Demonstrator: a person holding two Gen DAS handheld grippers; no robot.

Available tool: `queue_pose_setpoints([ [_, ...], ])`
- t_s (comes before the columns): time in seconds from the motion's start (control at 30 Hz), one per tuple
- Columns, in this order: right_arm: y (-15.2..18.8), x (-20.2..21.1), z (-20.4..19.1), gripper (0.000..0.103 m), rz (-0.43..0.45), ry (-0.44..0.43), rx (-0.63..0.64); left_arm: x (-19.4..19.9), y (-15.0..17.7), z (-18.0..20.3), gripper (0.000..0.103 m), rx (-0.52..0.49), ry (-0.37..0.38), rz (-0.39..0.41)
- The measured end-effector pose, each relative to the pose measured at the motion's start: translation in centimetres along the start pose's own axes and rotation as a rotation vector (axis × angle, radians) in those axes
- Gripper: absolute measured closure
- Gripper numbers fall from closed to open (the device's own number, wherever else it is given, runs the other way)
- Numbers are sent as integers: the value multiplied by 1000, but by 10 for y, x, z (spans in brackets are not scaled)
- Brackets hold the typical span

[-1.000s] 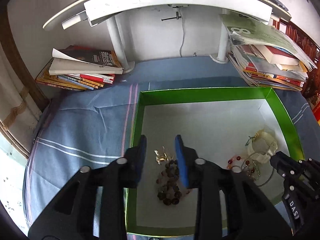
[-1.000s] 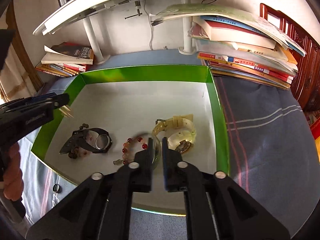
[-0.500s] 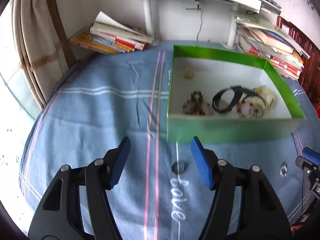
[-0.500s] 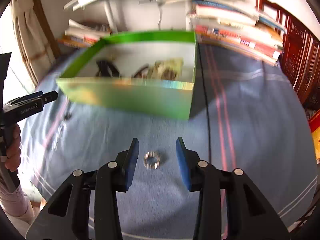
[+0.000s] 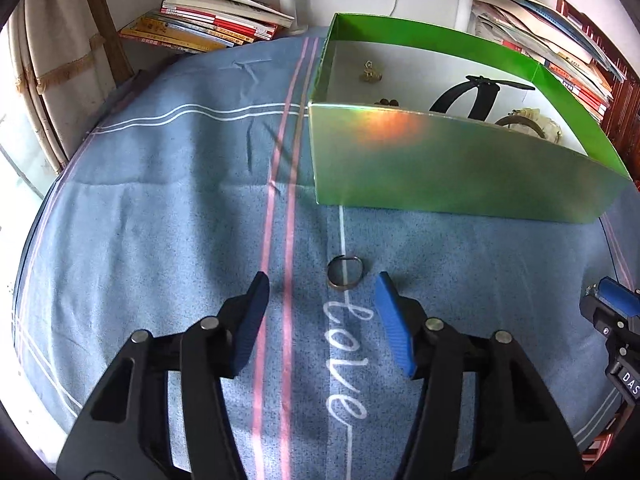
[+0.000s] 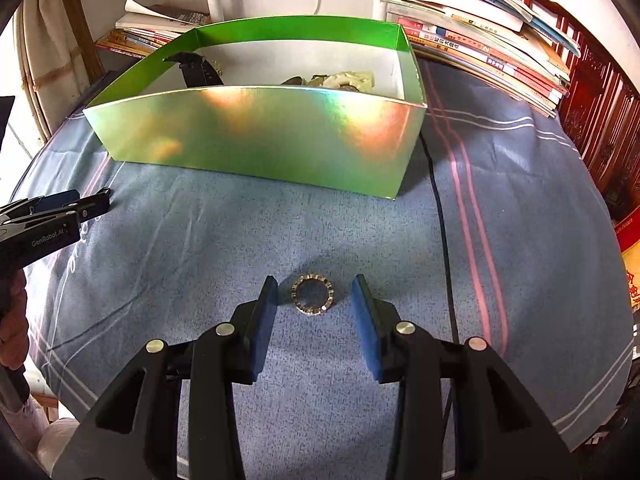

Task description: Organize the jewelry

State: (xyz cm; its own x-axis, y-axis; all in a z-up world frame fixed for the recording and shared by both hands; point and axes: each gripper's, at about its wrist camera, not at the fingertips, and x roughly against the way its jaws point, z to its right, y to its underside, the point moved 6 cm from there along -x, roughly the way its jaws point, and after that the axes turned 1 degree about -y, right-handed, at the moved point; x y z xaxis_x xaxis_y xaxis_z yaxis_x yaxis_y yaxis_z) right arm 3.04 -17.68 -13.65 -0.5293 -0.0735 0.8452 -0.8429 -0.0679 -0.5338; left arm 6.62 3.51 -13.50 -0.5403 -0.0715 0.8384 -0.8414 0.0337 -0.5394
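The left claw [image 5: 322,280], jaws spread after just narrowing a little, hangs over the blue cloth [image 5: 160,200] with a plain ring [image 5: 345,272] just beyond its tips. The right claw [image 6: 314,286], spread, straddles a studded ring [image 6: 312,294] near the green box [image 6: 260,140].

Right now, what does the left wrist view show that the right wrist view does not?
Only the left wrist view: a plain thin metal ring on the blue striped cloth ahead of the open left gripper, beside stitched lettering. Only the right wrist view: a studded silver ring between the open right gripper fingers, untouched. Both: the shiny green cardboard box holding a black-strapped watch, and stacked books.
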Motion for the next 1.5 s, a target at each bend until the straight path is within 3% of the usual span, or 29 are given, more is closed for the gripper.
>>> queue_pose_setpoints([
  [0.13, -1, 0, -2, 81, 8, 1, 4, 2, 0, 7, 66, -19, -6, 8],
  [0.33, -1, 0, -1, 82, 13, 1, 2, 6, 0, 15, 85, -34, 10, 11],
  [0.4, -1, 0, -1, 82, 14, 1, 1, 6, 2, 17, 86, -33, 5, 10],
  [0.63, 1, 1, -4, 82, 9, -2, 8, 13, 9, 32, 86, -57, 25, 6],
  [0.97, 0, 0, -10, 81, 7, -8, 14, 32, 34, 67, 85, -151, 115, 10],
  [1.17, 0, 1, -9, 80, 8, -15, 8, 33, 38, 61, 64, -132, 103, 5],
  [1.5, 1, 0, -14, 67, 13, -28, 23, 32, 37, 56, 53, -120, 99, 5],
])
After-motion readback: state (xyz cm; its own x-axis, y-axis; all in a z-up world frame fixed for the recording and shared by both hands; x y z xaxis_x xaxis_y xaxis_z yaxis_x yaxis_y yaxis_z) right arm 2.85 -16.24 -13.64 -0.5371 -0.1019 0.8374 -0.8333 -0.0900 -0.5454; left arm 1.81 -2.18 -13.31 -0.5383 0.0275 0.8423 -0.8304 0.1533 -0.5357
